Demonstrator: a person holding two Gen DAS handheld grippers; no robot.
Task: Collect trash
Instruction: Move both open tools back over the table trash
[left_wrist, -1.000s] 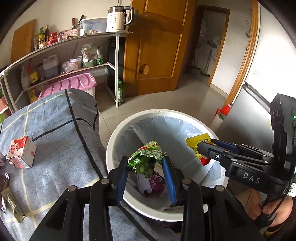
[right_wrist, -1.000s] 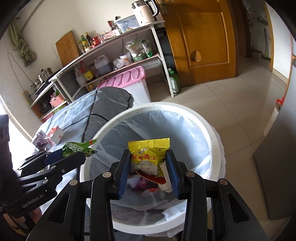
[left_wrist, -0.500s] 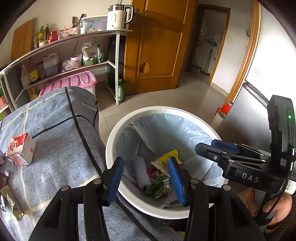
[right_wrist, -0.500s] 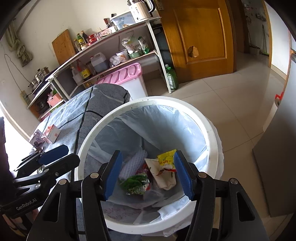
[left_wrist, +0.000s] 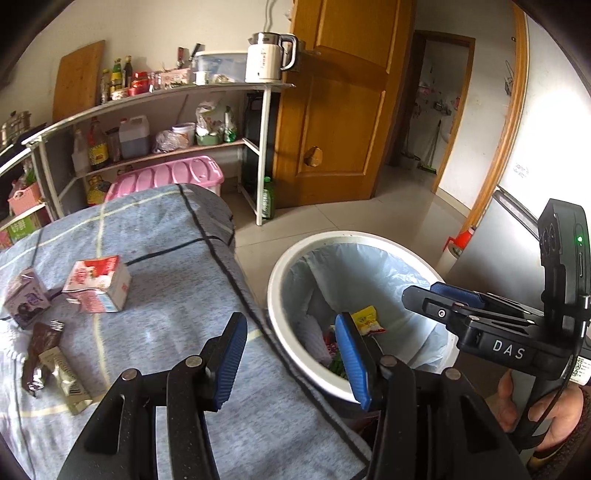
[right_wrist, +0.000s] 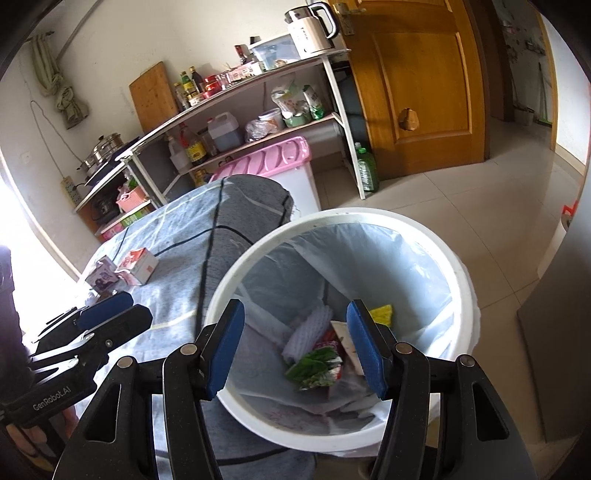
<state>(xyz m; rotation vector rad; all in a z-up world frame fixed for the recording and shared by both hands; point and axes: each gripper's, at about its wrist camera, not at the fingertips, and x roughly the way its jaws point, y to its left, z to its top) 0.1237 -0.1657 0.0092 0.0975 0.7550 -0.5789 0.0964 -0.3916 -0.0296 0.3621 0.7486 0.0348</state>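
**Both wrappers in the bin, fingers empty**

The left gripper (left_wrist: 291, 354) has its blue-padded fingers (left_wrist: 231, 360) spread apart with nothing between them; they frame the edge of the grey-blue checked cloth on the worktop (left_wrist: 177, 295) and the near rim of the round white plastic bin lined with a pale translucent bag (left_wrist: 275, 295). The right gripper (right_wrist: 295, 347) is likewise spread wide and empty, hanging directly over the bin's mouth.

Only the left wrist view shows what is left on the worktop: a pink-and-white milk carton lying on its side (left_wrist: 98, 284), a small purple carton (left_wrist: 26, 301) just beside it, and a dark brown wrapper (left_wrist: 38, 354) touching a beige foil sachet (left_wrist: 66, 384) nearer the camera. It also shows a hand (left_wrist: 546, 410) under the right gripper's body. The right wrist view alone looks down to the bin's bottom: a crumpled green snack wrapper (right_wrist: 314, 367) lies beside a white foam fruit net (right_wrist: 306, 336), with a yellow snack packet (right_wrist: 382, 314) partly hidden behind the right finger.

A second ago the left fingers pinched the green wrapper and the right fingers pinched the yellow packet above the bin. Both sets of fingers have since opened and both pieces have dropped inside. The left gripper's view has swung away from the bin toward the worktop.
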